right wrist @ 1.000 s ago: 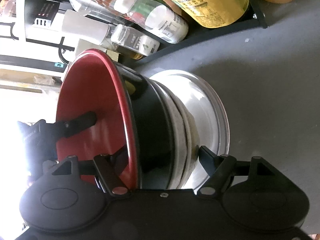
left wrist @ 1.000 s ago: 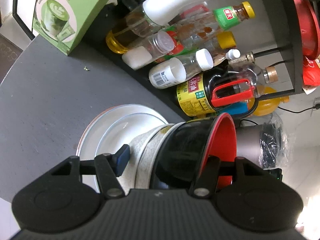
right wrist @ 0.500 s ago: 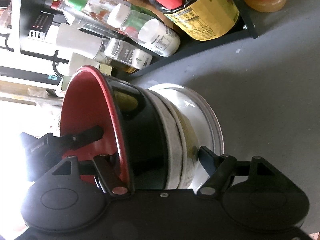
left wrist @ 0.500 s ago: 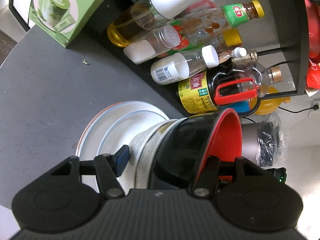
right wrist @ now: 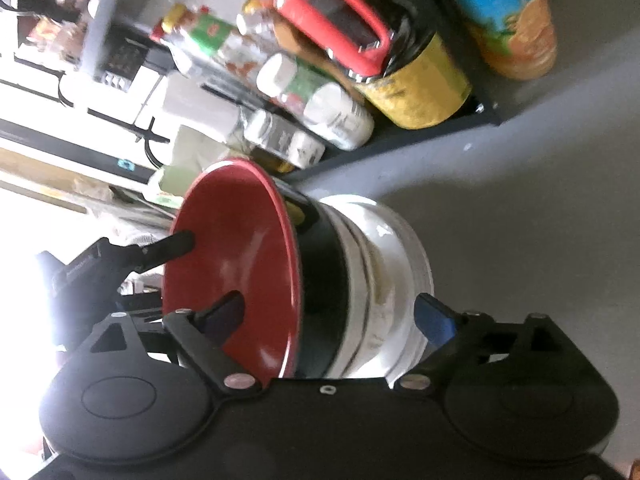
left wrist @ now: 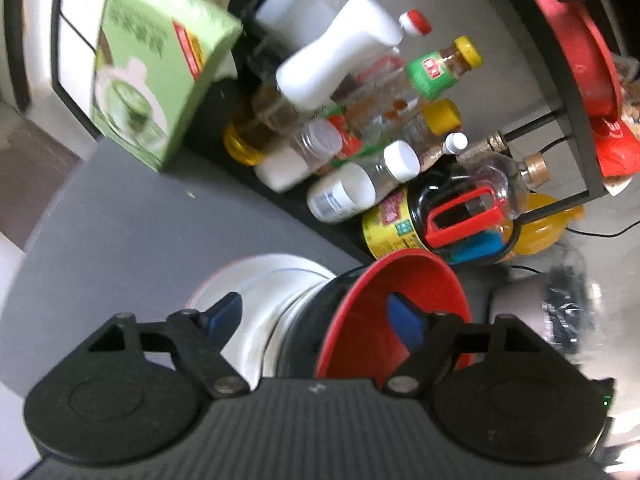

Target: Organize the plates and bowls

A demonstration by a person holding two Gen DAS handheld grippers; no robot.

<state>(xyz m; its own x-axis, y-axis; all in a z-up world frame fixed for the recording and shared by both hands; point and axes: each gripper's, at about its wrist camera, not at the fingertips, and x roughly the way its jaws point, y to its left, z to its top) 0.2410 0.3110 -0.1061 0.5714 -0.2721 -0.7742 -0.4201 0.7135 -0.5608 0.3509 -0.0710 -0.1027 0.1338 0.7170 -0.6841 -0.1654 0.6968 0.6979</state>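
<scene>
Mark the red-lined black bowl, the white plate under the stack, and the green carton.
Red-lined black bowl [right wrist: 236,256]: right wrist view, on its red inner wall.
White plate [left wrist: 256,270]: left wrist view, on its bare rim.
Green carton [left wrist: 148,80]: left wrist view, on its printed front face.

Grey table [left wrist: 120,232]. On it, white plate [left wrist: 256,276], green box [left wrist: 156,76], black rack [right wrist: 400,140], orange bottle [right wrist: 516,20].

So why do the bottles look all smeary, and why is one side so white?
Left wrist view: the bottles and green box are blurred, probably camera motion. Right wrist view: strong light washes out the left edge beside the red bowl, and the fisheye bends the shelf.
</scene>
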